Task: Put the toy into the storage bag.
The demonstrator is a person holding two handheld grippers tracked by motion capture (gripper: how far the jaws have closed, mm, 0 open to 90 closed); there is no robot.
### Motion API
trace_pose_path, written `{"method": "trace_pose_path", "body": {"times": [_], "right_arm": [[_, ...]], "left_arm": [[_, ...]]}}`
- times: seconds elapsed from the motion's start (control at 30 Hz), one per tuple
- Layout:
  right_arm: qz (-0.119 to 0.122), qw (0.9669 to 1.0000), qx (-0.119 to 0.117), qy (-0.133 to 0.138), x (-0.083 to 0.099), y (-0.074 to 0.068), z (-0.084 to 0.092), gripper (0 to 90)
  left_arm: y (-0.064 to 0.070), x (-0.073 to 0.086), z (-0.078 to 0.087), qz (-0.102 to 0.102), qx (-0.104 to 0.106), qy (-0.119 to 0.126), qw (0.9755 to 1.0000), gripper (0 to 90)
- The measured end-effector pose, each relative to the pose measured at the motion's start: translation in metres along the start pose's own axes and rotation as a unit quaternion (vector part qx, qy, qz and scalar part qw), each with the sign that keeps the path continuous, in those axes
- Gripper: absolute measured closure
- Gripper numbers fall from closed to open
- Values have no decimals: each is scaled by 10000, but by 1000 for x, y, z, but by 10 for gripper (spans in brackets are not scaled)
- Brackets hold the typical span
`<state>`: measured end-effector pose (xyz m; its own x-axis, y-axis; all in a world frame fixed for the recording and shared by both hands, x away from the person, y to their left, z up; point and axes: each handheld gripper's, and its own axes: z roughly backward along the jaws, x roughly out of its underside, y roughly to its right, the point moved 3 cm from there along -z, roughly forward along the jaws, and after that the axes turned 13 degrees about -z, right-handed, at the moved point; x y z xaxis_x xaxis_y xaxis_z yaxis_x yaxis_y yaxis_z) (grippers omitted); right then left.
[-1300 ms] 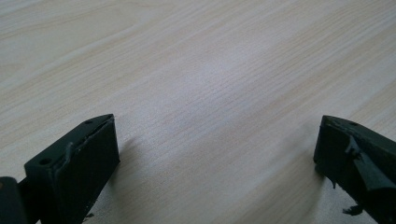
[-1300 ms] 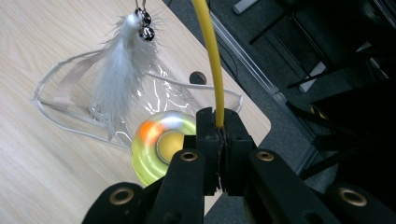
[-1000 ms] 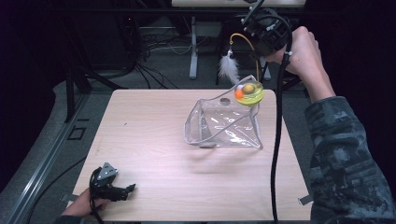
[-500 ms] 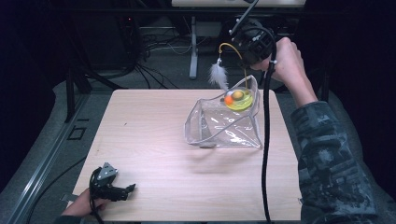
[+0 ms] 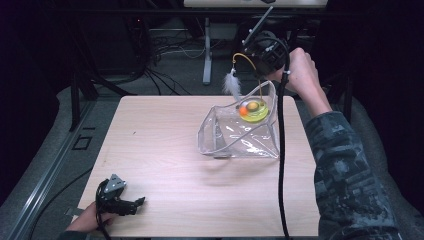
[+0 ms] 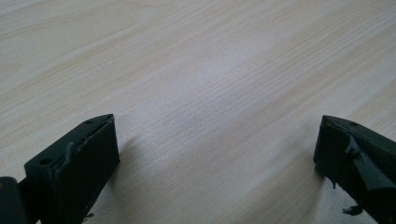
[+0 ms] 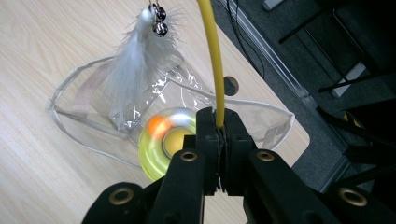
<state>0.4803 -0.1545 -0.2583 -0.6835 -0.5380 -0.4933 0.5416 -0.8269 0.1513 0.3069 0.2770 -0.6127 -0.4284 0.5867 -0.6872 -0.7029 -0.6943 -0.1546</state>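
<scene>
Yellow wand [image 7: 213, 56] of a feather toy [image 5: 231, 84] is clamped in the right gripper [image 7: 219, 135], above the clear pouch [image 5: 240, 135] on the counter [image 5: 160, 140]; it has shifted slightly leftward since the earlier frame. No legible writing. Left gripper [image 6: 215, 149] rests unmoved, jaws spread apart.

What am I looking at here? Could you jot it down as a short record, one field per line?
Table: pale wood tabletop
Bag: clear plastic pouch, open, lying near the far right corner
Toy: yellow ring toy with orange ball, bent yellow wire, white feather
Right tongs: shut on the yellow wire, holding the toy at the pouch's mouth
Left tongs: open, near table's front left corner
</scene>
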Motion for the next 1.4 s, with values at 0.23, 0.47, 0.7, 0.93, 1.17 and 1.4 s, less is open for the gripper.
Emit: {"method": "trace_pose_path", "body": {"times": [0.23,0.47,0.7,0.93,1.17,1.4], "right_arm": [[-43,10000,-13,-20,1,1,-12,876],[-101,9998,-34,-138,5,4,-29,876],[-98,9996,-44,-270,11,5,-44,875],[-139,9993,-92,-340,19,5,-57,875],[-164,9984,-190,-502,34,4,-72,874],[-206,9972,-198,-685,47,4,-88,875]], "left_arm": [[0,0,0,-7,-1,2,10000,0],[0,0,0,3,-2,6,10000,0],[0,0,0,10,-2,1,10000,0],[0,0,0,-2,1,-1,10000,0],[0,0,0,-2,-2,3,10000,0],[0,0,0,0,-1,-1,10000,0]]}}
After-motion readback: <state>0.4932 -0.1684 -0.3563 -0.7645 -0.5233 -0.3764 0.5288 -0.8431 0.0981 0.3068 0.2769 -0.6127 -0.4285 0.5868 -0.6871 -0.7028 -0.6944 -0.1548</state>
